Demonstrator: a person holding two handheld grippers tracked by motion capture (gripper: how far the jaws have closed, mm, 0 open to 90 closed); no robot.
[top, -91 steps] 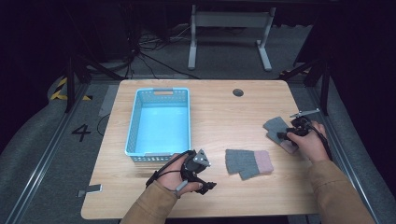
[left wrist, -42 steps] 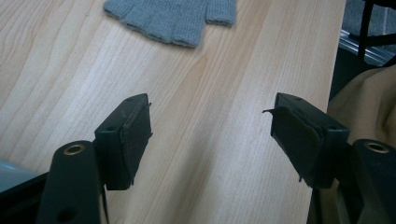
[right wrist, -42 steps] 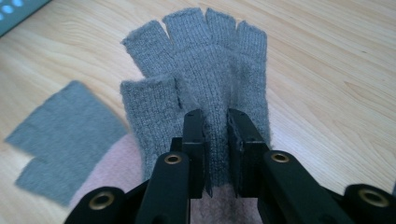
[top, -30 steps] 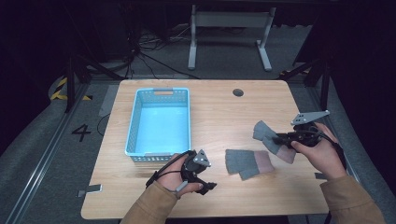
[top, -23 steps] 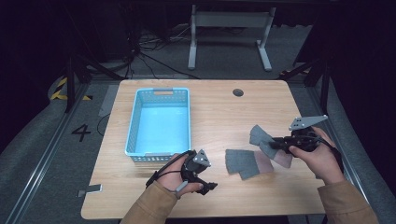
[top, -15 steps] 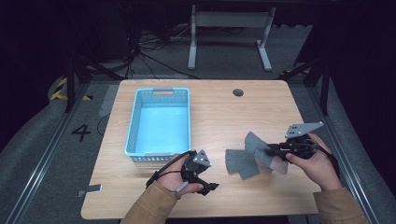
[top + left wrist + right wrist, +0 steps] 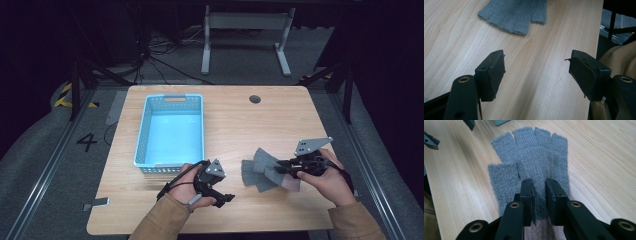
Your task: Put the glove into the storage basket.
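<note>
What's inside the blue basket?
Nothing shows inside the blue basket: its pale blue floor looks bare. The near wall hides a thin strip of the floor along its front edge, so that bit cannot be checked.

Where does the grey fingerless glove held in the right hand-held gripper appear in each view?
High view: grey fingerless glove lower right of centre, over a second glove, left of the right hand-held gripper.
Left gripper view: a grey glove at the top edge; which of the two, I cannot tell.
Right gripper view: centre, cuff pinched between the jaws.
Shared landmark: the wooden table.
</note>
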